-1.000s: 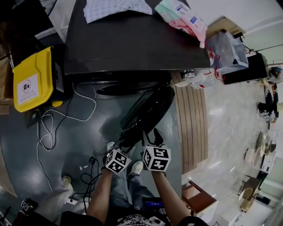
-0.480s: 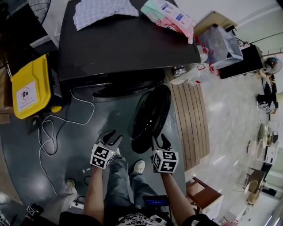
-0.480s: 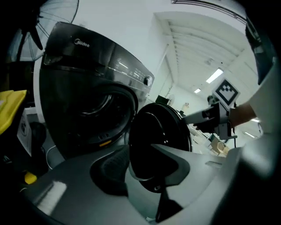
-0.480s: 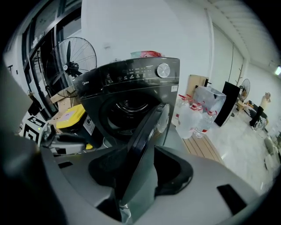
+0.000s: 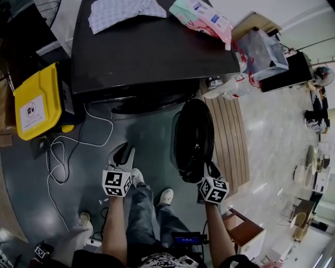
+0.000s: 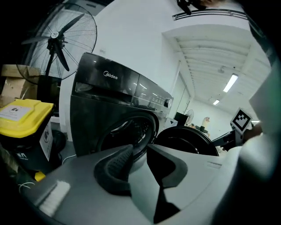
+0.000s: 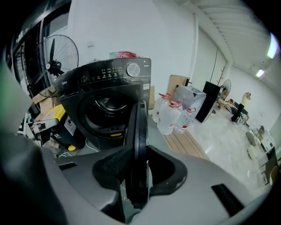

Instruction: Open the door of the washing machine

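- right gripper (image 7: 139, 154) is nearest, with the door (image 7: 139, 125) edge-on between its fingers. the fingers are closing and the pads sit on both faces of the rim, so it has hold of the door.
- left gripper (image 6: 139, 151) is off to the side over the floor (image 5: 146, 136). its fingers are closing with a gap showing and nothing between them, and it touches nothing.
- the door is already swung well out from the washing machine (image 5: 152, 52) and stands about square to its front, hinged on the right side of the opening.
- door handling, my guess: a stiff round frame with a thick glass bowl, fairly heavy, and it swings on the hinge rather than lifts. the glossy rim is likely slippery.
- best hold looks like the outer rim on the free edge, far from the hinge, where the right gripper is now. push along the swing arc and don't twist. the glass could be fragile if it bangs at the end of travel.
- the drum (image 7: 103, 110) opening is exposed. it's dark inside and i can make out no laundry.
- a yellow bin (image 5: 36, 99) stands beside the machine on the left with its lid shut, contents hidden.
- red-capped water bottles (image 7: 169, 116) stand on the wooden slats (image 5: 227, 141) at the machine's right. how full they are i can't tell.
- on top of the machine lie a checked cloth (image 5: 125, 10) and a pink-green pack (image 5: 201, 15).
- further right is a clear bag (image 5: 264, 49), contents unclear.
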`<state>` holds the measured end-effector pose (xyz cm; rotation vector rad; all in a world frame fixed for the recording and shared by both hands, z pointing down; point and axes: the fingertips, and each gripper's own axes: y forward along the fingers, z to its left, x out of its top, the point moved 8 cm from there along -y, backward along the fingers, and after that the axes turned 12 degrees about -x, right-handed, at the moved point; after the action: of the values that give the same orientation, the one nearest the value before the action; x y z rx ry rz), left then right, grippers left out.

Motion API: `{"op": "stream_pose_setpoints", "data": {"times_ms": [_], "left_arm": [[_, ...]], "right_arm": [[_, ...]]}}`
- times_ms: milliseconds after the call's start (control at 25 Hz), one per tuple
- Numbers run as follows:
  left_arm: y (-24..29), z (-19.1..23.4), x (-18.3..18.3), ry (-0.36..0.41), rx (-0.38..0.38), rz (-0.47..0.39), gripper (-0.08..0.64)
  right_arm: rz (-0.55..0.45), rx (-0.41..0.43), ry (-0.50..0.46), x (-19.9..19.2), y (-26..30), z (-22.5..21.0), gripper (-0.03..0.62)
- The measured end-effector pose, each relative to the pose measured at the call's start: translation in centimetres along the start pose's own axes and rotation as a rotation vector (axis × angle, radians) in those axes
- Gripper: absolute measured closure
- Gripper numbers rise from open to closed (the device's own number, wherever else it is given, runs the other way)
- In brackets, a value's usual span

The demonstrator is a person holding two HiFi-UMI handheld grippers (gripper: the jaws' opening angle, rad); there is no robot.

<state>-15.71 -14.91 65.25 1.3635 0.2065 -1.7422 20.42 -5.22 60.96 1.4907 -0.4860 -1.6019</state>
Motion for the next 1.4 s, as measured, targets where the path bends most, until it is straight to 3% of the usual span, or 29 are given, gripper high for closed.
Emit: {"op": "stream_pose_setpoints", "data": {"times_ms": [280, 360, 440, 560, 720, 840, 960, 1080, 1400], "left_arm": [[-0.5, -1.6, 0.8, 0.011, 0.061, -0.029, 0.463], [-1.3, -2.3, 1.7, 0.032, 0.088, -0.046, 0.463], [-2.5, -3.9, 2.5, 0.078, 0.12, -0.056, 0.463], [-5.5, -8.3, 3.7, 0.131, 0.158, -0.088, 0.466], [-11.0, -16.3, 5.9, 0.095, 0.199, -0.178, 0.515], [-15.3, -23.1, 7.5, 0.107, 0.257, -0.236, 0.549], [-19.8, -29.8, 8.6, 0.103, 0.264, -0.33, 0.558], [-22.5, -35.1, 8.7, 0.138, 0.245, -0.325, 0.558], [-24.8, -40.6, 7.3, 0.145, 0.268, -0.304, 0.558]], "right_arm": [[0.026, -0.014, -0.044, 0.1, 1.2, -2.9, 0.476], [0.0, -0.022, -0.016, 0.4, 0.8, -3.1, 0.476], [-0.071, -0.03, 0.062, 0.9, -1.3, -3.8, 0.583], [-0.199, 0.085, 0.128, 1.4, -6.1, -4.7, 0.589], [-0.367, 0.304, 0.094, 2.1, -14.9, -6.1, 0.59], [-0.491, 0.411, 0.083, 1.9, -21.9, -8.2, 0.591], [-0.568, 0.455, 0.099, 0.2, -27.5, -10.7, 0.591], [-0.598, 0.488, 0.081, -2.1, -31.2, -12.5, 0.591], [-0.621, 0.515, 0.033, -3.9, -35.3, -13.9, 0.591]]}}
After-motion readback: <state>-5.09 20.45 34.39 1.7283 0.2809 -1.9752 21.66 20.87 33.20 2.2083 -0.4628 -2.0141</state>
